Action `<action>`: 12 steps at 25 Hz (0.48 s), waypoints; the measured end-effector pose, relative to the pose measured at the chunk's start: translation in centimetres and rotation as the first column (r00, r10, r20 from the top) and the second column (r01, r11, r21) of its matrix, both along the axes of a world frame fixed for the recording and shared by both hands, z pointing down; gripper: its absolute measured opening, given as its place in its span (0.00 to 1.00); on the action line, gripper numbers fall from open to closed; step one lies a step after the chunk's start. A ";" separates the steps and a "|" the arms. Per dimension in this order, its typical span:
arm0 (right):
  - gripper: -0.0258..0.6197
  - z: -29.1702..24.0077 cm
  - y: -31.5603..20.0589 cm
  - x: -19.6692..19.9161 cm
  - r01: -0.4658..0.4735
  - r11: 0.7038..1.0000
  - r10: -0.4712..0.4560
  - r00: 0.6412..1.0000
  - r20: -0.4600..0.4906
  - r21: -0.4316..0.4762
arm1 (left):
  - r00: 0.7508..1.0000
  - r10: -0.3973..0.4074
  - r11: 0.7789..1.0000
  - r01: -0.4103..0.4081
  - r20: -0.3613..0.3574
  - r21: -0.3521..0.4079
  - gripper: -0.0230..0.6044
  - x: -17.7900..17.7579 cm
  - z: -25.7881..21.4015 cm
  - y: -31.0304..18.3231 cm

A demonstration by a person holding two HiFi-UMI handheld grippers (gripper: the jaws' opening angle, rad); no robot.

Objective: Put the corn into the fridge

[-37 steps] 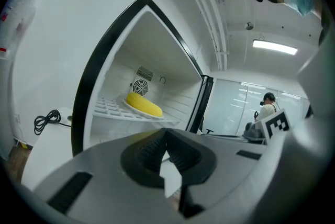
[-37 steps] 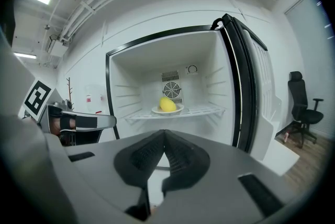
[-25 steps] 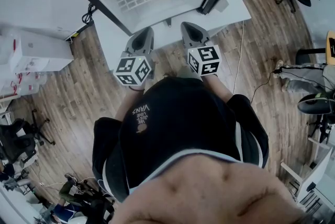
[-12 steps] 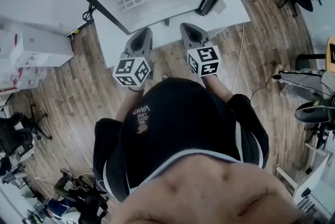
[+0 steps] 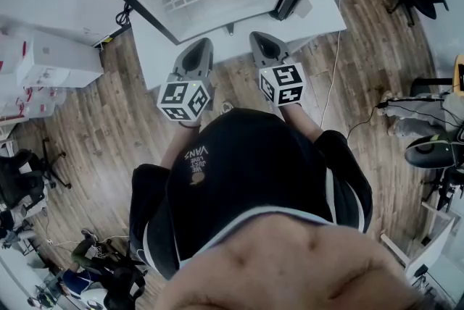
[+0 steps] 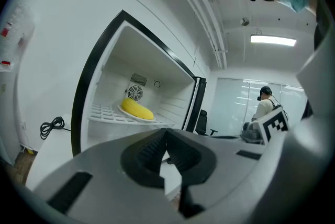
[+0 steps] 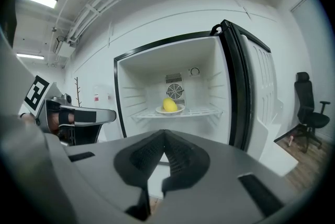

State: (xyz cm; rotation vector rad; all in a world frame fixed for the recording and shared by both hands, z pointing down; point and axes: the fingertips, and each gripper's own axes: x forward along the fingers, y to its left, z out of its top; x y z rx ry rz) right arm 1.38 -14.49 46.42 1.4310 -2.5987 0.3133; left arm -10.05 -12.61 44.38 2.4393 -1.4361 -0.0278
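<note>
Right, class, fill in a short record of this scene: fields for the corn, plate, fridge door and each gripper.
corn: lying on the plate, inside the fridge
plate: on the white wire shelf
fridge door: open, swung to the right
left gripper: jaws together, empty, in front of the fridge
right gripper: jaws together, empty, beside the left one

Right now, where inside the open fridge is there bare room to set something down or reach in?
The white wire shelf is bare on both sides of the white plate holding the yellow corn cob, out to the side walls, and along its front. Nothing blocks the black-framed opening. Only mid-shelf is taken.
</note>
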 end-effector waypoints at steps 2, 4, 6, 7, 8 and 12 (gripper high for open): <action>0.06 -0.1 0.1 0.1 0.003 1.000 -0.003 1.000 0.000 0.002 | 1.000 -0.002 1.000 0.002 -0.002 0.000 0.07 0.2 0.0 0.1; 0.06 -0.1 0.2 0.1 0.006 1.000 -0.006 1.000 -0.002 0.001 | 1.000 -0.003 1.000 0.003 -0.006 -0.002 0.07 0.3 0.0 0.2; 0.06 -0.1 0.3 0.2 0.008 1.000 -0.008 1.000 -0.005 -0.002 | 1.000 -0.005 1.000 0.005 -0.009 -0.003 0.07 0.4 0.0 0.3; 0.06 -0.1 0.4 0.3 0.010 1.000 -0.010 1.000 -0.007 -0.001 | 1.000 -0.007 1.000 0.007 -0.012 -0.004 0.07 0.5 0.0 0.4; 0.06 -0.1 0.4 0.3 0.012 1.000 -0.012 1.000 -0.008 -0.001 | 1.000 -0.010 1.000 0.010 -0.014 -0.004 0.07 0.5 0.1 0.4; 0.06 0.1 0.4 0.5 0.019 1.000 -0.019 1.000 -0.009 -0.002 | 1.000 -0.020 1.000 0.020 -0.018 -0.007 0.07 0.6 0.3 0.4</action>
